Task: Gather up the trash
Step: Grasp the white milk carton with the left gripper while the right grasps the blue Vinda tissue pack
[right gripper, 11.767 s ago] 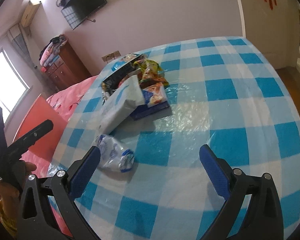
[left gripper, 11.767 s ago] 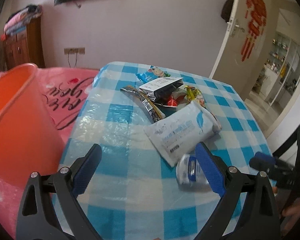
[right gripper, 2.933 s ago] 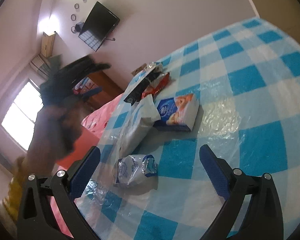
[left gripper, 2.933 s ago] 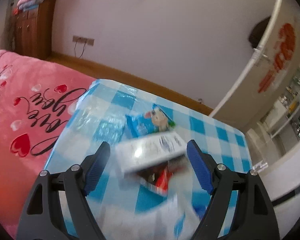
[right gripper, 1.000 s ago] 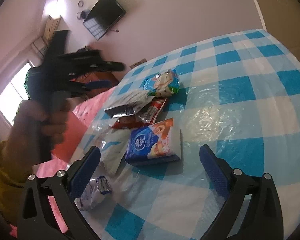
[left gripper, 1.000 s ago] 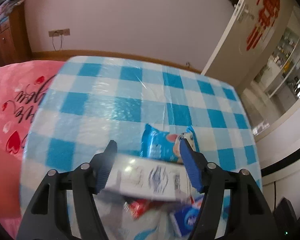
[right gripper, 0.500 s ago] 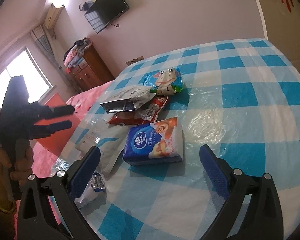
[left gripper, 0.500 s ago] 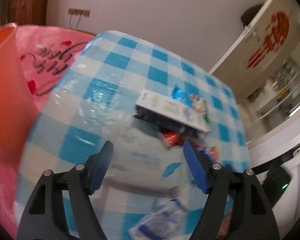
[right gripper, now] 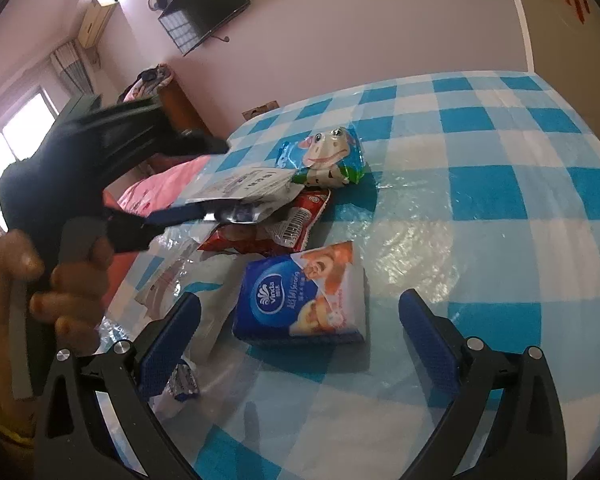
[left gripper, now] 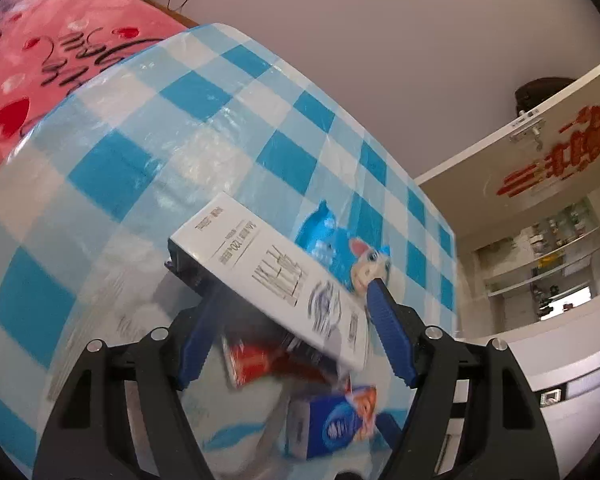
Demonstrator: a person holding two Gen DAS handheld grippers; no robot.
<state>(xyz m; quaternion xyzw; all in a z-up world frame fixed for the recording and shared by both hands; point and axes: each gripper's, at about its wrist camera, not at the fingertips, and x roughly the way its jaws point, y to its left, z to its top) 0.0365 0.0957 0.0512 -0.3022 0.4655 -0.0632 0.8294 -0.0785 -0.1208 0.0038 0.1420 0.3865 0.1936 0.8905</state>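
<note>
Left gripper (left gripper: 290, 332) low in the middle of its view, blue fingers (left gripper: 390, 336) spread wide on both sides of a white box-like packet (left gripper: 276, 280), not clearly pinching it; packet resting on a red wrapper (right gripper: 268, 232) in the trash pile on the blue checked table (right gripper: 500, 168). Right gripper (right gripper: 298, 340) at the bottom of its view, wide open and holding nothing, just above a blue tissue pack (right gripper: 300, 304). Blue cow packet (right gripper: 324, 156) higher up, past the pile.
</note>
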